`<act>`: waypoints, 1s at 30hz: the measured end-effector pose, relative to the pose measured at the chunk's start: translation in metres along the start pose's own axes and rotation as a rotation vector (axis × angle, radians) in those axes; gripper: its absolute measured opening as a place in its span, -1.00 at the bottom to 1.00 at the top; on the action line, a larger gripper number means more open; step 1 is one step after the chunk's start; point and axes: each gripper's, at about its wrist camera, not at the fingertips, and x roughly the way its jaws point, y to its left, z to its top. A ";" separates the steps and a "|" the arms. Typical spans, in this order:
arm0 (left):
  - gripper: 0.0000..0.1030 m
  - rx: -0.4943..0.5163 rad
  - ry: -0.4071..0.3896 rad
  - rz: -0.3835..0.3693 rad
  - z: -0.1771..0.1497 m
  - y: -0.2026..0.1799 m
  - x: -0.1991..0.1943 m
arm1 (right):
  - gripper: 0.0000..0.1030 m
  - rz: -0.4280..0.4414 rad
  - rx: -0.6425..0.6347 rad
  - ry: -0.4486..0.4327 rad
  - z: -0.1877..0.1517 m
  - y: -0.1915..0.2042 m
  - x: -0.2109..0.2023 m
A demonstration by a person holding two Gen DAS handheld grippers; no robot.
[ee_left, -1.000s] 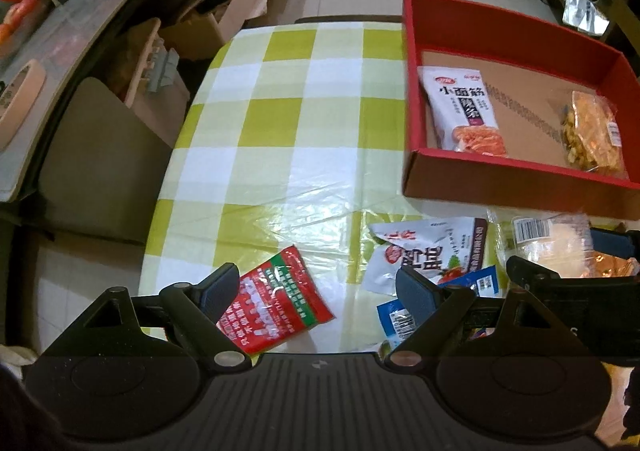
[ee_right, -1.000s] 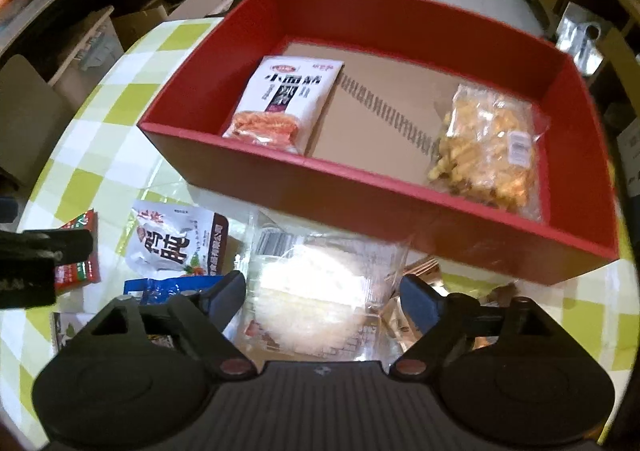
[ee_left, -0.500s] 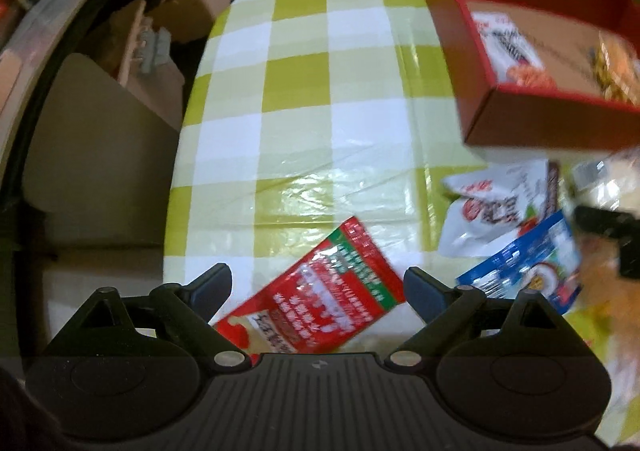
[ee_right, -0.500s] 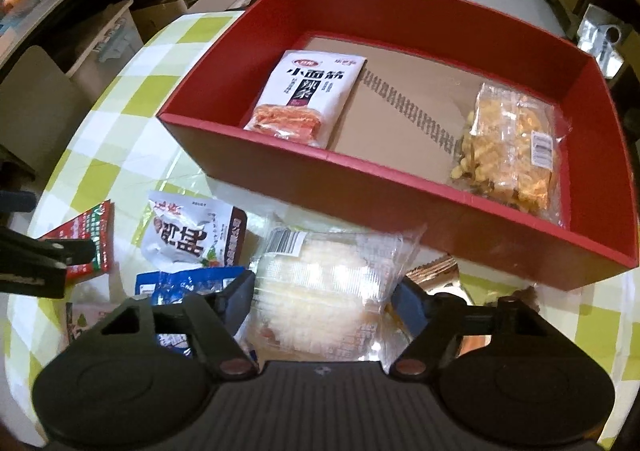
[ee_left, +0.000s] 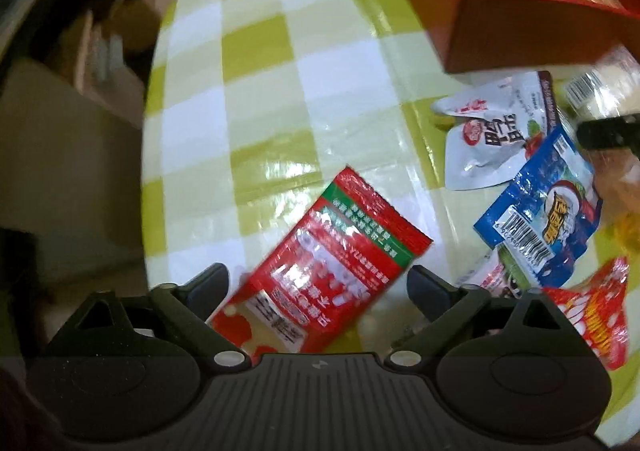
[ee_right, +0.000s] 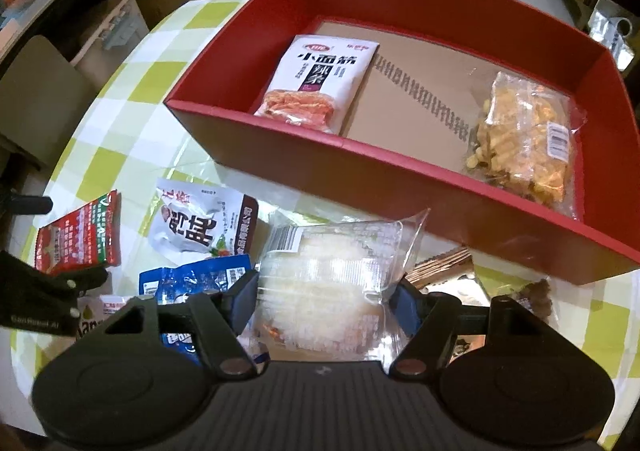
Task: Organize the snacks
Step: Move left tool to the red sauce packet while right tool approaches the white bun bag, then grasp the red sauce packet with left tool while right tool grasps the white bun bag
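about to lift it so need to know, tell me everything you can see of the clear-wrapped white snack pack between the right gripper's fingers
The clear-wrapped white snack pack is a see-through crinkly plastic bag with pale, rice-like contents and a white barcode label at its upper left corner. It lies flat on the checked table, just in front of the red box, overlapping a blue packet on its left. The right hand-held gripper has its pads pressed against both sides, having just closed on it. The pack's near end is hidden.
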 end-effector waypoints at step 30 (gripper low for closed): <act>0.36 -0.098 0.045 -0.115 -0.002 0.009 -0.005 | 0.34 0.000 -0.015 -0.002 -0.007 -0.006 -0.009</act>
